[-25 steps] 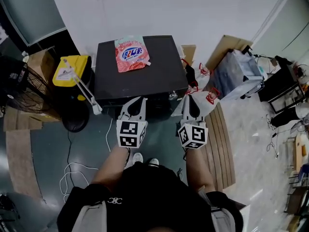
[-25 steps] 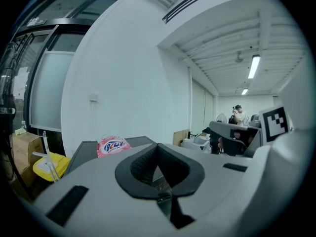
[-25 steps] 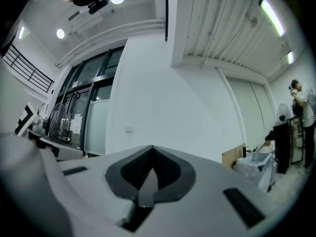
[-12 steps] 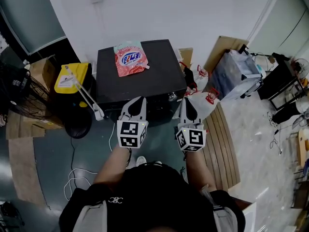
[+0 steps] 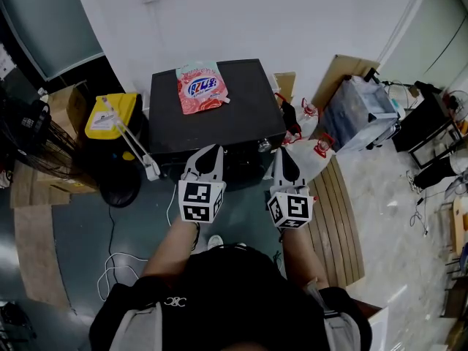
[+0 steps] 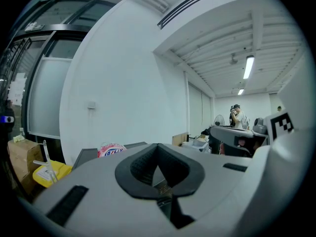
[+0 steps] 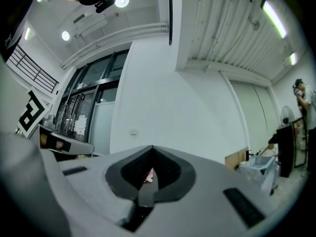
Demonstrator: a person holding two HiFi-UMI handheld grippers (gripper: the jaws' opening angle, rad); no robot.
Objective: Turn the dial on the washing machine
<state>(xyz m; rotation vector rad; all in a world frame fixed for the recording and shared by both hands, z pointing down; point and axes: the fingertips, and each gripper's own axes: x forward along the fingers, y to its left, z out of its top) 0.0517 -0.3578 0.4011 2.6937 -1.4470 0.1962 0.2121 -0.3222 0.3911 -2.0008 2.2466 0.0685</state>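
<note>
The black washing machine (image 5: 219, 115) stands against the white wall, with a red and white detergent bag (image 5: 199, 88) lying on its lid. A small silver dial (image 5: 264, 146) sits at the front right corner. My left gripper (image 5: 210, 151) is shut and empty, pointing at the machine's front edge near the middle. My right gripper (image 5: 282, 153) is also shut and empty, its tip just right of the dial; contact cannot be judged. The left gripper view has closed jaws (image 6: 157, 151) with the bag (image 6: 111, 150) beyond. The right gripper view has closed jaws (image 7: 150, 156).
A yellow container (image 5: 110, 115) with a white rod leaning on it stands left of the machine, beside a dark fan (image 5: 29, 141). Bags and a box (image 5: 358, 112) crowd the right side. A wooden pallet (image 5: 338, 218) and a white cable (image 5: 110, 269) lie on the floor.
My right gripper has drifted slightly left and straightened, its tip now closer to the dial. The left gripper has barely moved. Both stay shut.
</note>
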